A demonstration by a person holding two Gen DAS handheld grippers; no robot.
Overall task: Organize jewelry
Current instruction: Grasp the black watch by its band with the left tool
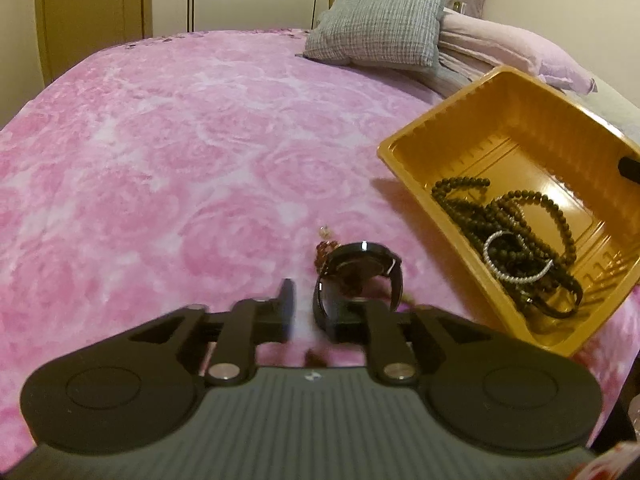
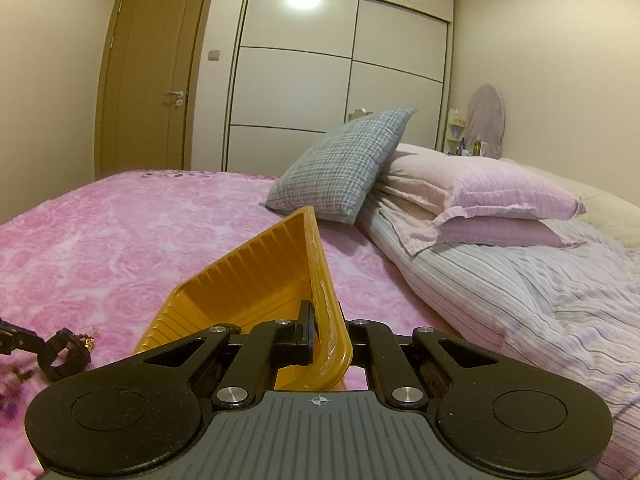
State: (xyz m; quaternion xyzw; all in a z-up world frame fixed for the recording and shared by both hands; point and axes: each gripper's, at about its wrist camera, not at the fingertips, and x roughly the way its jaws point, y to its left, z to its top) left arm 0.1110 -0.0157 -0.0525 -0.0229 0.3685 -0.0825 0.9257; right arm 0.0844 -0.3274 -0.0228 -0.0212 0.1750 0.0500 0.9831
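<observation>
- The bed (image 1: pixel 160 160) was covered by a plush pink blanket with a swirled rose pattern; a grey checked pillow (image 1: pixel 380 16) and pale pink pillows (image 2: pixel 480 196) lay at its head.
- The orange tray (image 1: pixel 520 128), thin ribbed plastic with a glossy floor, rested on the blanket and was tilted up on one side.
- The right gripper (image 2: pixel 320 340) had its fingers pressed together on the tray's rim, one finger inside the wall and one outside, pinching the plastic.
- The left gripper (image 1: pixel 308 312) had its fingers spread part way; the black watch (image 1: pixel 356 276) stood on edge by the right-hand finger, its band apparently against that finger, though blur made the contact hard to judge. The left-hand finger stood clear of it.
- Dark beaded necklaces (image 1: pixel 520 224), round matte beads in tangled loops, lay on the tray floor.
- A thin silver bracelet (image 1: pixel 516 260) curved across those beads.
- A small reddish beaded piece (image 1: pixel 324 246) lay on the blanket just behind the watch.
</observation>
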